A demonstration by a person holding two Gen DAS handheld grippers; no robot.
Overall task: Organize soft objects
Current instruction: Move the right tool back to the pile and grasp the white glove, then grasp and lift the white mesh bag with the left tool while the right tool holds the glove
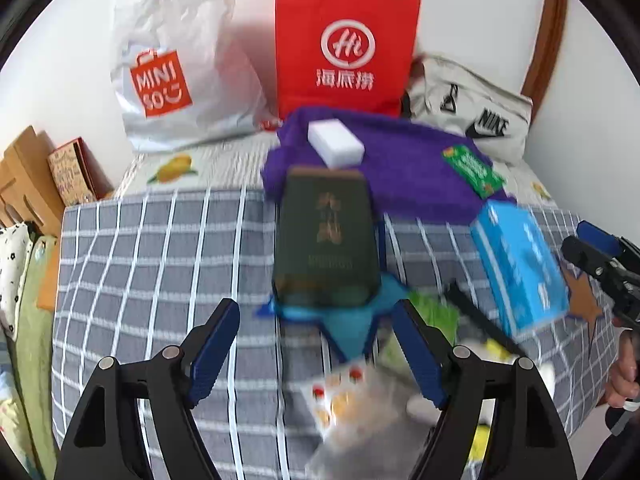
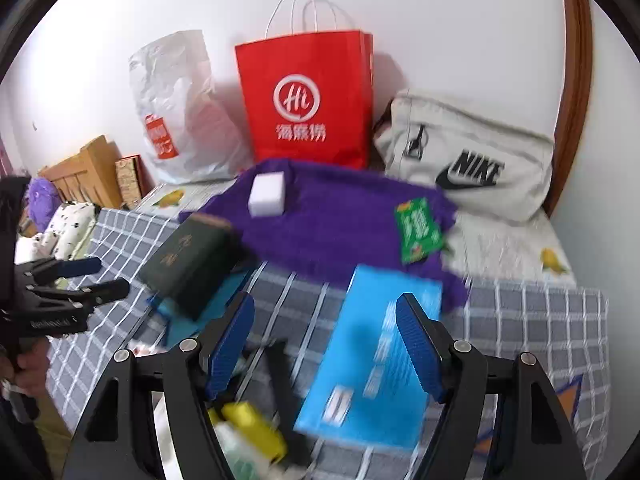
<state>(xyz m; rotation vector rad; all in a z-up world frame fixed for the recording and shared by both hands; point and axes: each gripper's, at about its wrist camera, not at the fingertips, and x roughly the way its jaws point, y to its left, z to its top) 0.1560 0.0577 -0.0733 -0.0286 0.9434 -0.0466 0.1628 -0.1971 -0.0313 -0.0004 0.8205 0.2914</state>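
Observation:
A purple fluffy cloth (image 1: 400, 172) (image 2: 336, 220) lies on the bed with a white sponge block (image 1: 335, 143) (image 2: 266, 194) and a green packet (image 1: 472, 170) (image 2: 418, 230) on it. A dark green box (image 1: 326, 240) (image 2: 188, 260) rests partly on a blue star-shaped cloth (image 1: 348, 324). A blue box (image 1: 520, 268) (image 2: 376, 356) lies to the right. My left gripper (image 1: 320, 348) is open and empty, just short of the dark green box. My right gripper (image 2: 326, 344) is open and empty over the blue box's near left part.
Against the wall stand a white Miniso bag (image 1: 168, 68), a red paper bag (image 1: 344, 48) and a grey Nike bag (image 2: 472, 160). A pill blister (image 1: 340, 396), a black comb (image 2: 284, 376) and yellow items (image 2: 256, 428) lie near the front. A wooden headboard (image 2: 84, 172) is at left.

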